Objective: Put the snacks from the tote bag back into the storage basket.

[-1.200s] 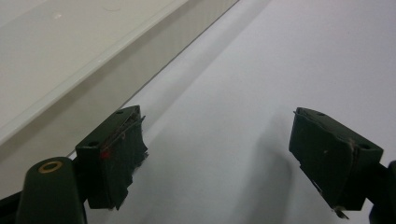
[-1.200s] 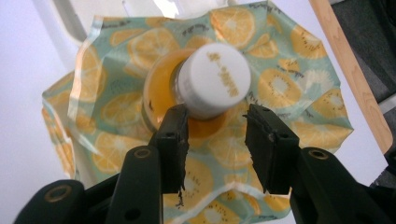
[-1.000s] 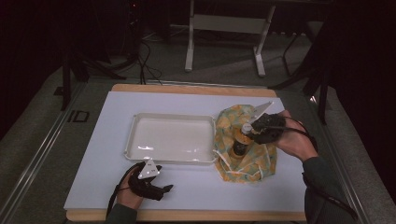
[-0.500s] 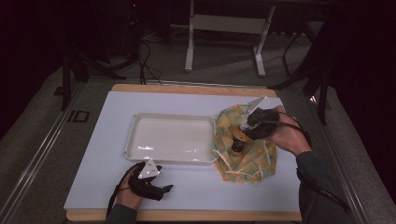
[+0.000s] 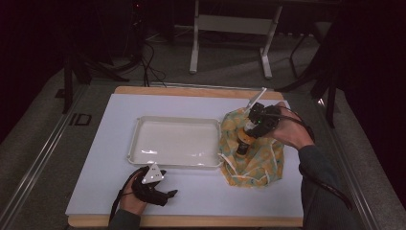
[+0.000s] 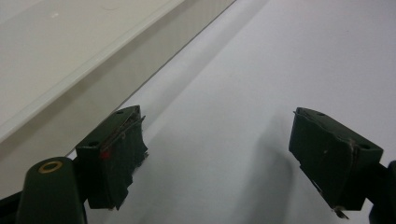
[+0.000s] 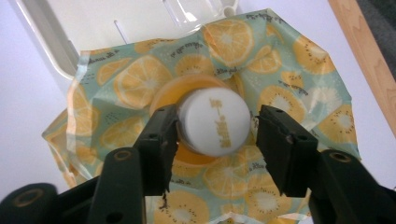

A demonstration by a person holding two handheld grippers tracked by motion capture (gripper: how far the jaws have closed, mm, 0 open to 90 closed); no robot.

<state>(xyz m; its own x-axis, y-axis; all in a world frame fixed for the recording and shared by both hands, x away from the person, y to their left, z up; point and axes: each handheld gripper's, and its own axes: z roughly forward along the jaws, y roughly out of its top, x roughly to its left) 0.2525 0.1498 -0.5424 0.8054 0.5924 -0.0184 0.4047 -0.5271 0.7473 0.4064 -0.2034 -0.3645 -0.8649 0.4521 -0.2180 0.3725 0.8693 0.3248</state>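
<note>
From above, I see my right gripper (image 5: 248, 128) poised over a small orange bottle (image 5: 243, 145) that stands upright on a fruit-print bag (image 5: 253, 160), just right of the one white tray (image 5: 172, 142). My left gripper (image 5: 163, 187) rests on the white mat (image 5: 95, 158) near the tray's front edge, idle. The count is one tray, one bag, one bottle and two grippers.

Along the left gripper (image 6: 215, 154), the jaws stand wide apart with nothing between them, only bare mat, and the tray wall (image 6: 93, 79) runs past at the upper left.

Along the right gripper (image 7: 217, 140), the jaws bracket the bottle's white cap (image 7: 215, 122). The left jaw looks to be touching the cap's side, while a narrow gap shows at the right jaw, so I read them as released, not yet clamped. The bottle (image 7: 168, 95) sits in the middle of the bag (image 7: 299, 84), beside the tray (image 7: 116, 18).

I judge that the grasp on the cap is the step in hand. Next I need to close squarely on the cap and lift straight up, without dragging the loose bag along.
</note>
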